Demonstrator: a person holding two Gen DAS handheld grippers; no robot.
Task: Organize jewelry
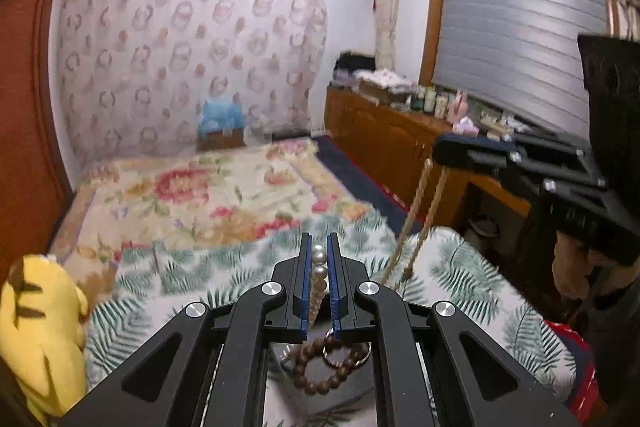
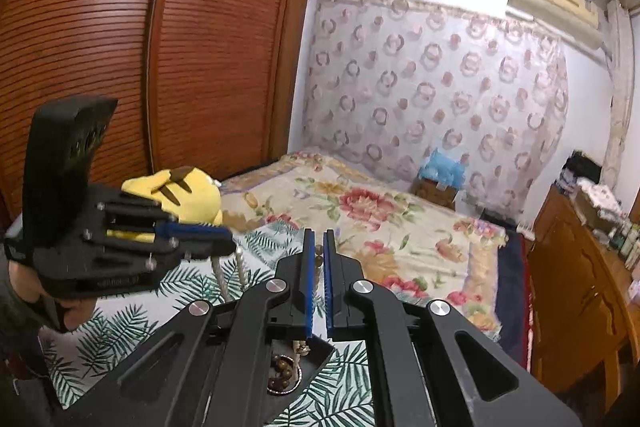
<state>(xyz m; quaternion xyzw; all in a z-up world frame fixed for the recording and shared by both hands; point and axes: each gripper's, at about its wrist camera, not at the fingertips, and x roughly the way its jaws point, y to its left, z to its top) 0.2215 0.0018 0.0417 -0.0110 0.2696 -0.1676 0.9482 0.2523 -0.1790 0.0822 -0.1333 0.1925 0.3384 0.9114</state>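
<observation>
My left gripper (image 1: 319,247) is shut on a white pearl strand (image 1: 319,273) held between its blue pads above the bed. Below its jaws lie a brown bead bracelet (image 1: 320,367) and a silver ring (image 1: 348,357). My right gripper (image 2: 319,241) is shut on a tan beaded strand (image 2: 318,259); that strand hangs as two tan lines (image 1: 424,223) under the right gripper (image 1: 452,147) in the left wrist view. Brown beads (image 2: 282,367) sit in a dark container below the right jaws. The left gripper (image 2: 208,233) shows at left in the right wrist view, pearls (image 2: 242,267) hanging below.
A bed with a leaf-print cover (image 1: 460,267) and floral blanket (image 2: 380,215) lies below. A yellow plush toy (image 1: 36,327) sits at the left. A wooden cabinet (image 1: 392,135) with bottles stands at the right, a wooden wardrobe (image 2: 160,47) at the left.
</observation>
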